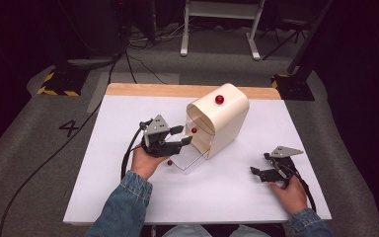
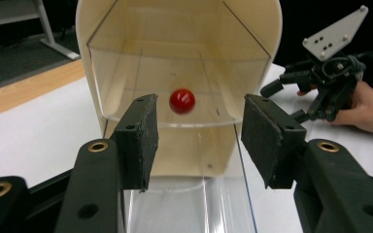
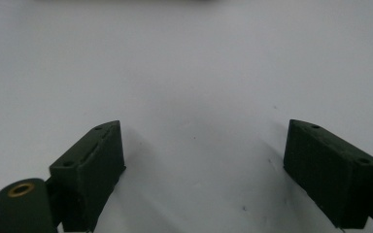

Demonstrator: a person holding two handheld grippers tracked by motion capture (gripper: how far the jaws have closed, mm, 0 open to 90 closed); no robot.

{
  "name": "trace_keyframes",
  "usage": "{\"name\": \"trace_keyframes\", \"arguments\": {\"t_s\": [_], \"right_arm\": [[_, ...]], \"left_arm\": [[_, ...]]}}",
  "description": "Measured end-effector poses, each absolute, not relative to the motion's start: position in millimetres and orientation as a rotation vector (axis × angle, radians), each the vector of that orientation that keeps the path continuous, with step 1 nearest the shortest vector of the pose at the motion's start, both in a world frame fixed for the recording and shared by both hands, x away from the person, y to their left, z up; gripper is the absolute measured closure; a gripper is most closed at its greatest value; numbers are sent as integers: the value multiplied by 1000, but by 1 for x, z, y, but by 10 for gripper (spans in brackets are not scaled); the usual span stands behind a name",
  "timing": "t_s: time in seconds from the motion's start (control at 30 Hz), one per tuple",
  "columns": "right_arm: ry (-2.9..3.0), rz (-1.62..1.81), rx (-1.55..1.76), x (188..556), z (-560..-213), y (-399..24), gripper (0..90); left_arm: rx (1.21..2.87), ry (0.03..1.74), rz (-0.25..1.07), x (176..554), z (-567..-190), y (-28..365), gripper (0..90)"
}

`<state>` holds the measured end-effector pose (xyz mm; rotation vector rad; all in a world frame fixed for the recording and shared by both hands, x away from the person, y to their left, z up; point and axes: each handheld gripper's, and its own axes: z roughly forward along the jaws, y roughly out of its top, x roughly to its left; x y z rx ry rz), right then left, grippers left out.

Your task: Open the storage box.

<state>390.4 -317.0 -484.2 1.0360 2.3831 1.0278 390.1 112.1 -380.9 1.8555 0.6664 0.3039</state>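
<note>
Box: we are facing a cream, round-topped box (image 1: 219,123) on the white desk (image 1: 128,197), its clear door (image 1: 187,160) lying open and flat in front.
Knobs: one red knob (image 1: 219,99) is sitting on the box's top; another (image 2: 182,100) is showing at the box's mouth, between our left jaws.
Left claw (image 1: 183,135): we are holding it wide open, empty, aimed into the box.
Right claw (image 1: 255,171): we are resting it near the desk's right edge, jaws wide, nothing between them.
Step, as we judge it: we are reaching for the inner knob; centre it between the pads, stay level, close gently.
Views: the left claw's camera is showing the box's inside; the high camera is showing a small red bit (image 1: 169,162) beside the door.
</note>
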Motion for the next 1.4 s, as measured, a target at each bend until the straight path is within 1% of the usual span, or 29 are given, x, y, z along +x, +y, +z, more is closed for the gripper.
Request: {"name": "trace_keyframes", "arguments": {"t_s": [0.13,0.43,0.53,0.57,0.6,0.8,0.97,1.0,1.03,1.4], "right_arm": [[2382,1028,1036,390,-484,-317,148],[2382,1028,1035,390,-484,-317,148],[2382,1027,1035,390,-484,-317,148],[2382,1027,1034,390,-484,-317,148],[2382,1027,1033,390,-484,-317,148],[2380,1025,1031,390,-484,-317,148],[2382,1025,1031,390,-484,-317,148],[2381,1026,1031,390,-484,-317,148],[2381,1025,1031,390,-484,-317,148],[2377,1024,1025,390,-484,-317,148]], "left_arm": [[1813,674,300,402,-382,106,486],[1841,693,283,413,-393,99,500],[1850,690,278,414,-395,97,567],[1852,689,281,415,-395,96,567],[1850,687,286,415,-396,96,611],[1848,682,283,418,-398,92,676],[1856,683,275,419,-399,92,688],[1856,677,270,418,-399,92,727],[1865,673,292,417,-399,91,727],[1873,678,292,414,-397,94,735]]}}
